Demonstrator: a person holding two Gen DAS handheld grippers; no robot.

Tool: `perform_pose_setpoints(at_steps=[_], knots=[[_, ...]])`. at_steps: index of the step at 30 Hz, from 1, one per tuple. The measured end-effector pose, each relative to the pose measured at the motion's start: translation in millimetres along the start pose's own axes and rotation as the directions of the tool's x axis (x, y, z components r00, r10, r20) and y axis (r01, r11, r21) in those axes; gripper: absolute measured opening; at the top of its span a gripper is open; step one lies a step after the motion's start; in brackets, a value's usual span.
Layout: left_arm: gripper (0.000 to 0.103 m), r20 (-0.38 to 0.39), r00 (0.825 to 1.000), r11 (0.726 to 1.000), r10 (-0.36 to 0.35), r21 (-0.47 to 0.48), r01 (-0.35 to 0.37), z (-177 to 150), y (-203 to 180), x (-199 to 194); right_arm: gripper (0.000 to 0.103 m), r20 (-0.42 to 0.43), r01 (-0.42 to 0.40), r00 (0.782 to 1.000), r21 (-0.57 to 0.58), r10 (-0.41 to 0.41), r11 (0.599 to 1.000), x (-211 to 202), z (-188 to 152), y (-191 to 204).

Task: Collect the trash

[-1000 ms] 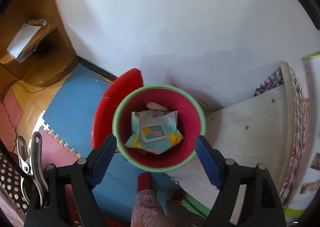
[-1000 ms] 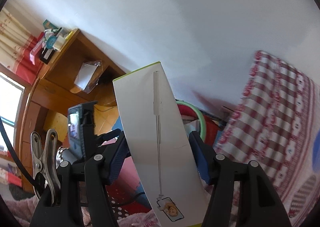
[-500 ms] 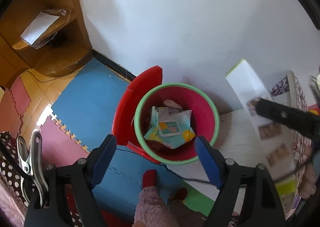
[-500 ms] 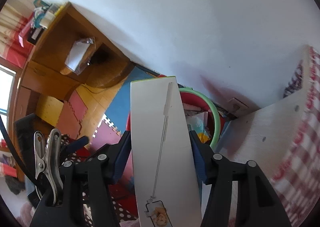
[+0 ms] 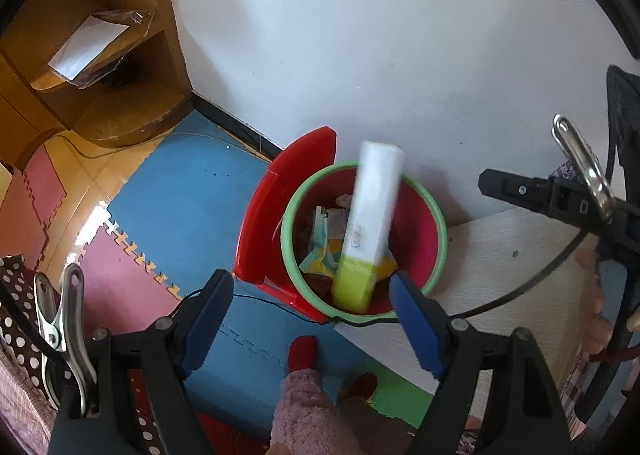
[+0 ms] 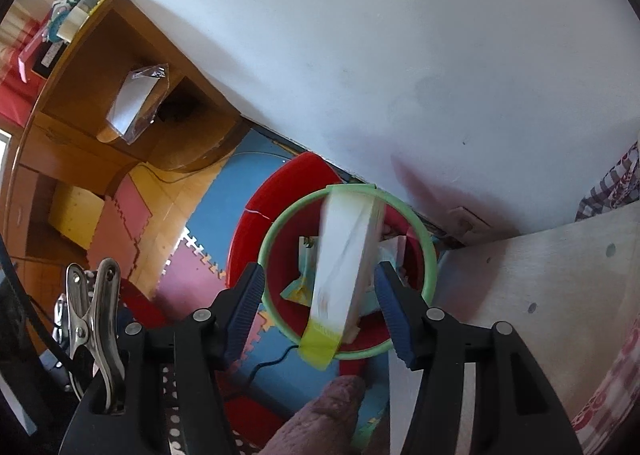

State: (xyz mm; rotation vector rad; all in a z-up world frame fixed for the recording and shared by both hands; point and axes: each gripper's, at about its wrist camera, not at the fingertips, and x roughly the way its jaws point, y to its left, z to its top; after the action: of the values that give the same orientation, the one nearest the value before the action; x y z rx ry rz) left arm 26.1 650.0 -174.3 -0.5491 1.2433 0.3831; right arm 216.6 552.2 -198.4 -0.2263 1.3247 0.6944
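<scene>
A red bin with a green rim (image 5: 436,223) (image 6: 272,239) stands on the floor against the white wall. Inside it lies a pale blue wipes pack (image 5: 320,239) (image 6: 298,283). A long white box with a yellow-green end (image 5: 372,215) (image 6: 344,263) is blurred, dropping end-first into the bin. My right gripper (image 6: 320,283) hangs over the bin, open; the box is below and between its blue pads with a gap on the left. One of its fingers (image 5: 504,185) shows clear of the box. My left gripper (image 5: 312,295) is open and empty above the bin's near rim.
A red lid (image 5: 280,215) leans behind the bin. Coloured foam mats (image 5: 168,207) cover the floor and a black cable (image 5: 272,301) runs across them. A wooden shelf unit (image 5: 100,75) stands left, a pale board (image 5: 500,255) right. A person's fuzzy pink leg (image 5: 304,395) is near.
The right gripper came down over the bin with the box and let it go; the box now falls into the bin. The left gripper shifted sideways, staying open.
</scene>
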Motion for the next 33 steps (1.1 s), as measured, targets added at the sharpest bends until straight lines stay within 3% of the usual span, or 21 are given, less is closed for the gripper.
perform_pose_setpoints(at_steps=[9, 15, 20, 33], knots=[[0.084, 0.011, 1.000, 0.999, -0.022, 0.026, 0.021, 0.3, -10.2, -5.7, 0.059, 0.002, -0.013, 1.000, 0.009, 0.013, 1.000, -18.8, -14.8, -3.2], [0.084, 0.029, 0.999, 0.998, -0.033, 0.046, 0.032, 1.2, -22.5, -20.1, 0.059, 0.047, -0.020, 0.999, 0.000, 0.020, 1.000, -46.2, -33.7, 2.2], [0.084, 0.073, 0.997, 0.998, 0.026, 0.058, -0.030, -1.5, -36.3, -42.9, 0.059, 0.097, -0.018, 0.995, -0.015, 0.019, 1.000, -74.9, -48.8, 3.2], [0.084, 0.062, 0.998, 0.995, 0.031, 0.089, -0.036, -12.6, -66.0, -80.0, 0.059, 0.189, -0.028, 0.981, -0.045, 0.036, 0.999, -143.5, -85.8, 1.0]])
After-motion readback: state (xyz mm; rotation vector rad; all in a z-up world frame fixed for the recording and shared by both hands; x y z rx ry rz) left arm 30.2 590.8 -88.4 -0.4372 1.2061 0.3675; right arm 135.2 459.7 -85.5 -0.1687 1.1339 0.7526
